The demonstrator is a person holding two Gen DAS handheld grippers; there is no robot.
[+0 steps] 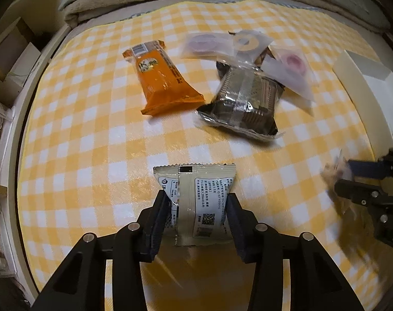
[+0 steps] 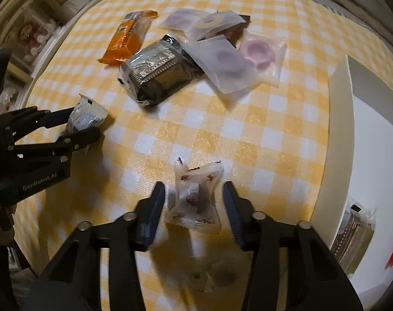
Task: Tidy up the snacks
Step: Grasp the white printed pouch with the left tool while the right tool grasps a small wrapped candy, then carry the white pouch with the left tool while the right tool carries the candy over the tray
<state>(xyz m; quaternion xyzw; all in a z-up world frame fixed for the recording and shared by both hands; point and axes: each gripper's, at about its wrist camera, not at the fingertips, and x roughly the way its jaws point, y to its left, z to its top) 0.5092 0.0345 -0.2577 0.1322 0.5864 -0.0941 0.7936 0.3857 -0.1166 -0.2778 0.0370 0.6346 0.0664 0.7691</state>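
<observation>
Snacks on checked cloth (image 1: 92, 129), left gripper (image 1: 196, 207) clamping beige packet (image 1: 196, 202), right gripper (image 2: 193, 199) apart around candy (image 2: 196, 199)

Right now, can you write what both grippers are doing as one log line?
left gripper: shut on beige packet | right gripper: open around small white candy, not pressing it | white box: beside the right gripper

Readable stuff you've got: "GenRobot.AI" in white on left gripper (image 2: 78, 132) body, seen from right wrist view. Orange packet (image 1: 162, 77) shows big "K" on label plus barcode. Beige packet (image 1: 196, 202) has QR code, print too small to read.
</observation>
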